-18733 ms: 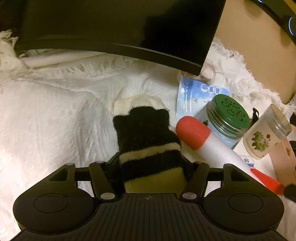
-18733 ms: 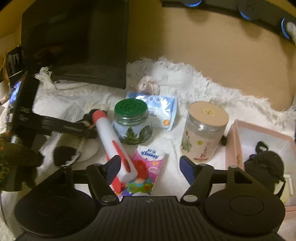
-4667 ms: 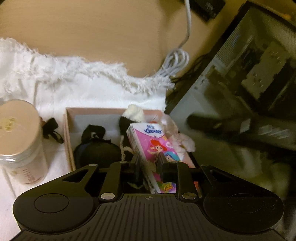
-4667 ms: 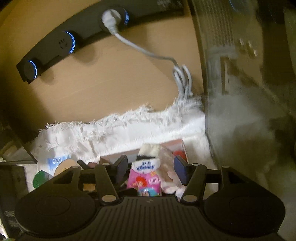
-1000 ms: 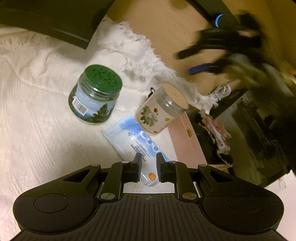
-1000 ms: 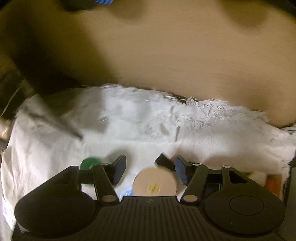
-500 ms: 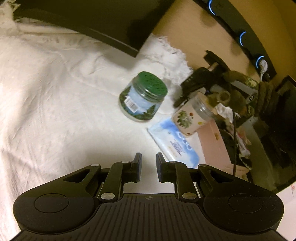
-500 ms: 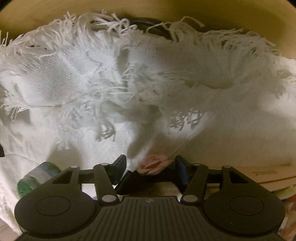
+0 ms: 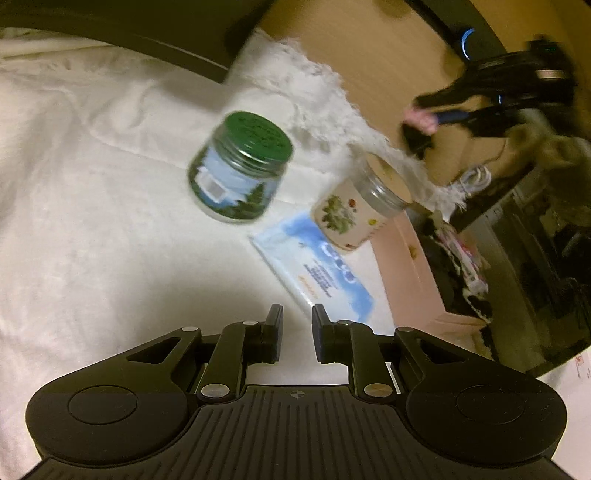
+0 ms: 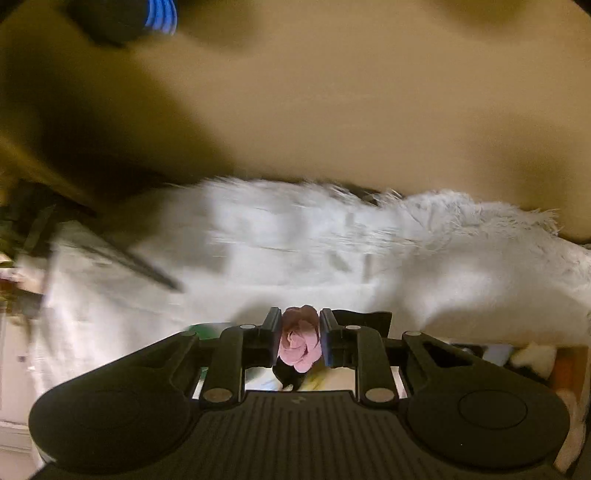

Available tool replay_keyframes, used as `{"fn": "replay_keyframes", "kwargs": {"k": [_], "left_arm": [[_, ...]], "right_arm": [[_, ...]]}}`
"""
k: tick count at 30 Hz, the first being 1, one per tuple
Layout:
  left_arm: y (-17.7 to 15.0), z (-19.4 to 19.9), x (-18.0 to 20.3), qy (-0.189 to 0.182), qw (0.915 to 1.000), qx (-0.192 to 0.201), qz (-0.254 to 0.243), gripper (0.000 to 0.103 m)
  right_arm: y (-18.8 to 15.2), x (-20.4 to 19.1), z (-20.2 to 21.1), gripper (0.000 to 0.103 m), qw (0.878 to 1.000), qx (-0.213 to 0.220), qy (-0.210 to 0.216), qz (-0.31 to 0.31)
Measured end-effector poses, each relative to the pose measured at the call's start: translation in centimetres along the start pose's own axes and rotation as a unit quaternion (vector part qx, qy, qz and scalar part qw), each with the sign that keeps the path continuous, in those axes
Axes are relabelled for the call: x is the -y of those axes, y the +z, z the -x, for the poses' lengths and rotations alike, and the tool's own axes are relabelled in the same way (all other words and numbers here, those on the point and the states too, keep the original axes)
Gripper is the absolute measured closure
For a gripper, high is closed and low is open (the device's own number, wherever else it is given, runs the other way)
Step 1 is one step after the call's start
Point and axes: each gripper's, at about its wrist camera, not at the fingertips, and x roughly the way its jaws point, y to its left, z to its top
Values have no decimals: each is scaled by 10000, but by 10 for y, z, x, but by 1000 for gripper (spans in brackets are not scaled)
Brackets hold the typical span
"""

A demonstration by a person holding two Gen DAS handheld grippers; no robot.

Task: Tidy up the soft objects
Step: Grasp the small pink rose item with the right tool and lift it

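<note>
My right gripper (image 10: 297, 318) is closing its jaws, and the pads press on both sides of a pink fabric rose (image 10: 298, 343) with a black piece hanging under it. It is held in the air above the white fringed blanket (image 10: 332, 258). In the blurred left wrist view the right gripper (image 9: 430, 122) shows far off at the upper right with the pink rose (image 9: 419, 118) at its tip. My left gripper (image 9: 297, 314) is shut with nothing in it, low over the blanket, just short of a blue wipes packet (image 9: 314, 269). A pink box (image 9: 410, 273) on the right holds several soft things.
A green-lidded jar (image 9: 240, 166) and a floral jar (image 9: 358, 206) stand on the blanket beyond the packet. A black screen (image 9: 110, 22) overhangs the back left. A power strip with blue lights (image 9: 467, 37) lies on the wooden top. A dark case stands right of the box.
The right gripper's jaws have closed on the pink rose and lifted it away from the blanket's fringe. The left gripper stays shut, and its view has swung so the jars look nearer.
</note>
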Motion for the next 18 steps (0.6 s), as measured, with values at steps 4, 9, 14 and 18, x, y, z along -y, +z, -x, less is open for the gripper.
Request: {"fn": "replay_keyframes", "kwargs": {"k": [4,9,14,18], "left_arm": [[1,-13,10,7,9999,-147,-74,85],[7,-23,23,-40,9994,-267,-234,85],[10,-30,37,4,9991,-288,-320,85],[5,-33,38,103,9981,-451,-396,85]], "right_arm": [[-39,-21,55,81,9986,431,193,254],[-110,-26,65,81,9973,438,214,545],[-187,-13,26,81,9984,181,-18,537],[-231,1,-19,81,9992,-285,-81,272]]}}
